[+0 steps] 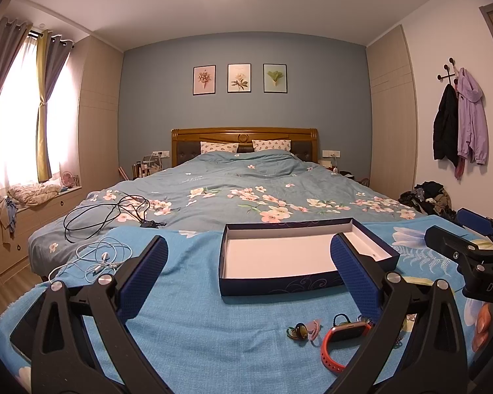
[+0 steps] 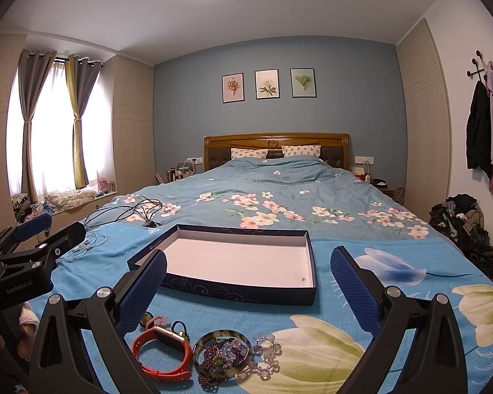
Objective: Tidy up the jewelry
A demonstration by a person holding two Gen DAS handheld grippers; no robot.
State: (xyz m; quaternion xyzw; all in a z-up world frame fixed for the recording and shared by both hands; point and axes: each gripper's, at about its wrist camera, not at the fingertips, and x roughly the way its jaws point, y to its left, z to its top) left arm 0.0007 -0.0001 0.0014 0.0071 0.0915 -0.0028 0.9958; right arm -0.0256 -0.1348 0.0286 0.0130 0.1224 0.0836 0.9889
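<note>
Blue floral bedding covers the bed [image 2: 279, 197], and a bright blue towel [image 2: 213, 328] with large printed flowers is spread over its near end. On the towel lies a shallow dark blue box [image 2: 233, 290] with a white inside, open at the top; it holds nothing but a tiny speck near its right corner.

Near of the box, the jewelry sits in a small cluster on the towel. In the right wrist view an orange watch [image 2: 162, 349] lies at the left of the cluster, just beside a dark bangle [image 2: 222, 354] with purple beads and a green stone piled inside it, and a string of clear beads [image 2: 268, 356] touches the bangle on the right. A small ring and a pink piece lie just beyond the watch.

The right gripper [image 2: 248, 282] hovers above the towel with its jaws spread wide and holding nothing; the cluster lies below and between them, toward the left finger. The left gripper [image 1: 248, 271] is also spread and empty; in its view the watch sits by the right finger, partly hidden behind it.

White earphones [image 1: 98, 257] and a black cable [image 1: 115, 213] lie at the far left.
</note>
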